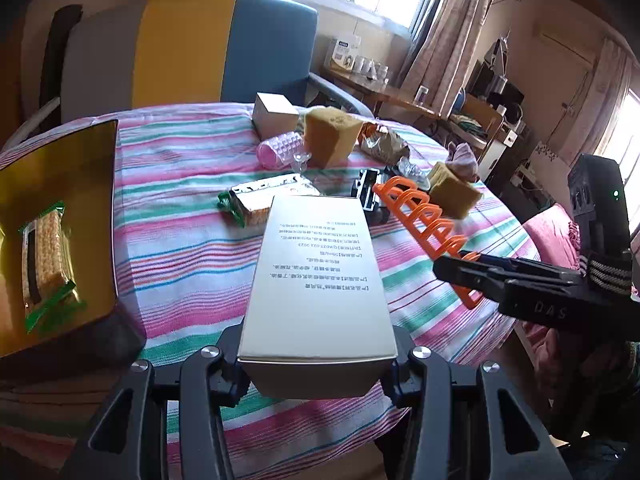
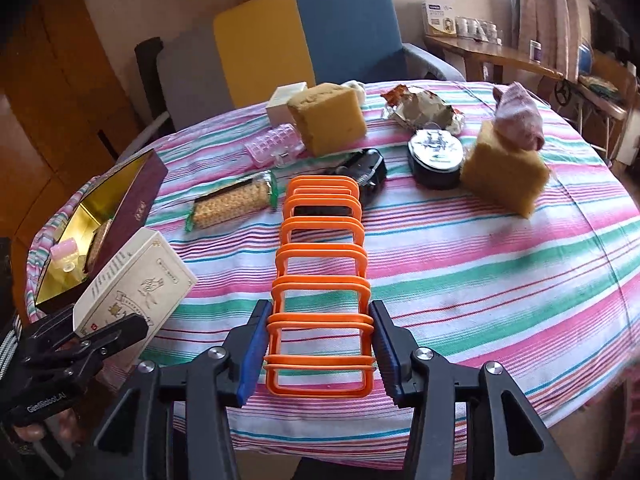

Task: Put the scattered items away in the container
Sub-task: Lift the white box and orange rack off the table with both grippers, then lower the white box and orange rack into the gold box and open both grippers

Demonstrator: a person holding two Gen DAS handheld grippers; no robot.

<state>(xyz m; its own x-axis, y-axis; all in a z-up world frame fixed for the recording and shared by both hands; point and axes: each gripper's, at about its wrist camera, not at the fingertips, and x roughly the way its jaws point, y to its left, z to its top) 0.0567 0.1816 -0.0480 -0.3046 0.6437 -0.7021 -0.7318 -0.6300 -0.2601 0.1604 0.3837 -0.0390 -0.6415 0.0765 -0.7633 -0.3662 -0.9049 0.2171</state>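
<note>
My left gripper (image 1: 316, 364) is shut on a long cream box (image 1: 316, 280) with printed text and holds it above the striped tablecloth; from the right wrist view, that box (image 2: 136, 284) hangs just beside the container. The container is a maroon box with gold lining (image 1: 60, 184), (image 2: 136, 200), at the table's left edge. Inside it lie a cracker packet (image 1: 44, 264) and a small pink bottle (image 2: 66, 250). My right gripper (image 2: 318, 344) is shut on the near end of an orange wire rack (image 2: 320, 264), its blue pads pressing both sides.
Across the table lie a second cracker packet (image 2: 232, 200), a pink roller (image 2: 274, 146), two yellow sponges (image 2: 328, 118) (image 2: 504, 168), a foil wrapper (image 2: 420, 110), a round tin (image 2: 436, 156) and a black object (image 2: 360, 170). A blue-and-yellow chair (image 2: 320, 32) stands behind.
</note>
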